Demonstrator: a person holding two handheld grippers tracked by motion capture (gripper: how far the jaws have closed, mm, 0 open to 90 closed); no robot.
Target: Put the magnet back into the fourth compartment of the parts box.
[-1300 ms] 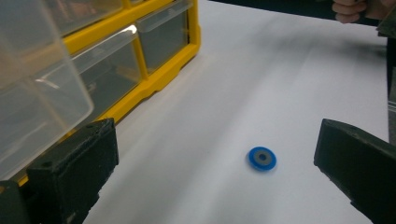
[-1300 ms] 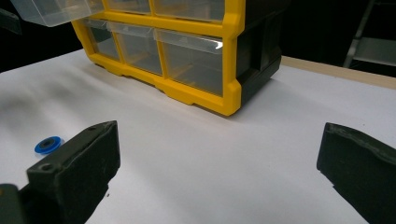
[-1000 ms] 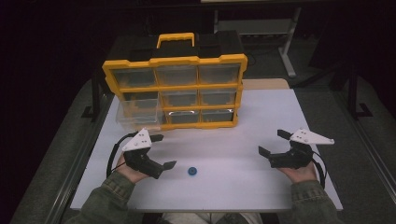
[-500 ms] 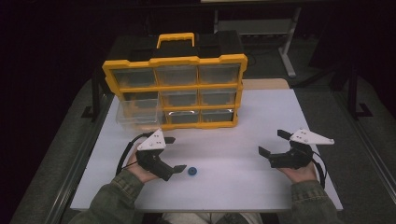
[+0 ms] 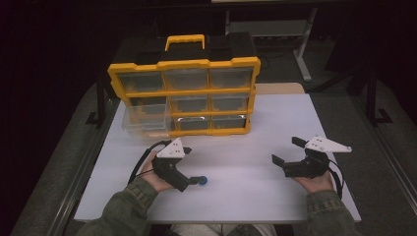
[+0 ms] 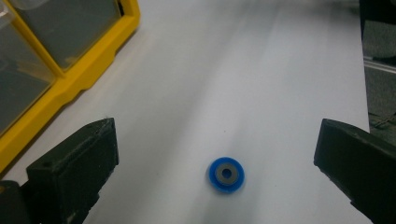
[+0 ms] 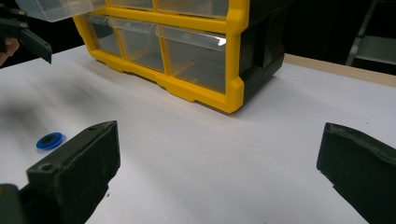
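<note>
Our left gripper, jaws spread wide, straddles the blue ring. It lies flat, hole upward, near the white table's front edge. Our right gripper is also open; the room is dark.

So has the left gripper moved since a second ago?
Yes. The left gripper has shifted rightward and nearer the person, away from the yellow organizer, so its jaws now flank the blue ring.

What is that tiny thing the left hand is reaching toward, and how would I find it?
Start at the yellow drawer cabinet at the back of the white table, then come toward the near edge, left of centre. There, lying flat between the open jaws of the left hand-held gripper, is a small blue ring. Its bright blue colour and grey centre with a hole mark it out.
</note>
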